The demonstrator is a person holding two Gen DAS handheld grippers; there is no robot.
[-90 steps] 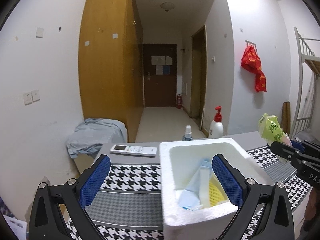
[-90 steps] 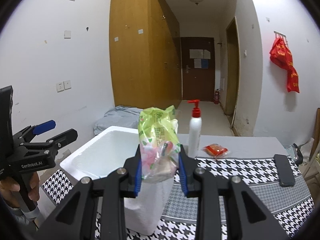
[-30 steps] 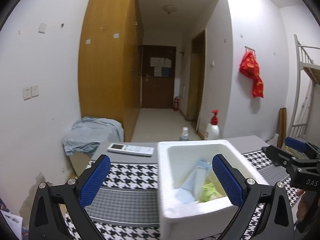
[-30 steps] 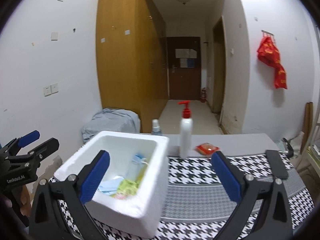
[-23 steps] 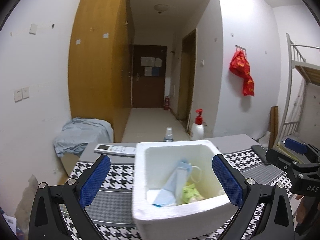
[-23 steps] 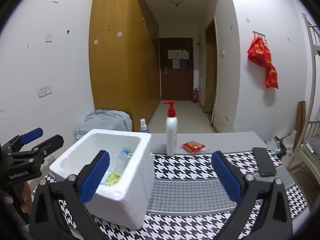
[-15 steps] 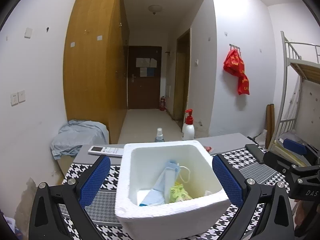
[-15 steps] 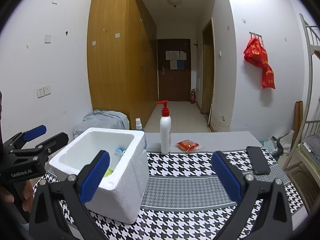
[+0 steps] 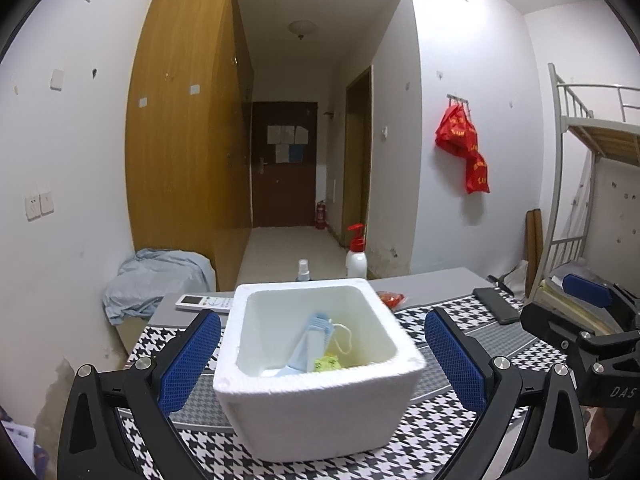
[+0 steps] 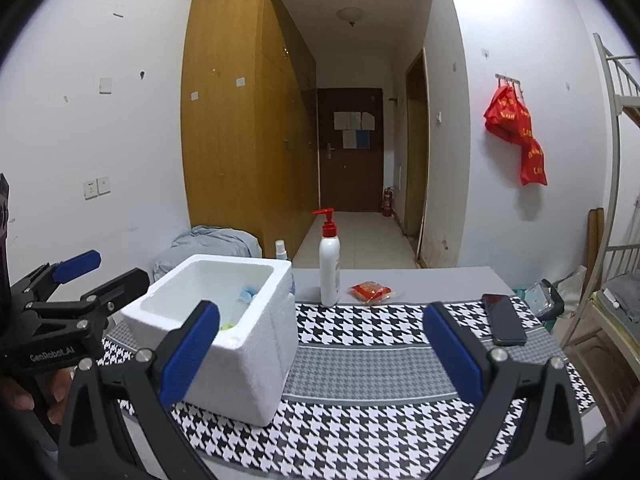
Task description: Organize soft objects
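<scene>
A white foam box (image 9: 316, 408) stands on the houndstooth table cloth (image 10: 360, 368); it also shows in the right wrist view (image 10: 248, 356). Inside lie a blue face mask (image 9: 310, 340) and a green packet (image 9: 328, 362). My left gripper (image 9: 320, 364) is open and empty, its blue pads either side of the box, pulled back from it. My right gripper (image 10: 320, 352) is open and empty, to the right of the box above the cloth. A small red packet (image 10: 370, 291) lies on the grey table behind the cloth.
A white pump bottle (image 10: 329, 268) with red top stands behind the box, a small spray bottle (image 10: 281, 250) beside it. A remote (image 9: 204, 302) lies at the back left, a black phone (image 10: 503, 318) at the right. A bunk bed (image 9: 592, 216) is at the right.
Three seconds ago my right gripper held the green packet; it now lies in the box and the gripper is open. Both grippers have drawn back from the box.
</scene>
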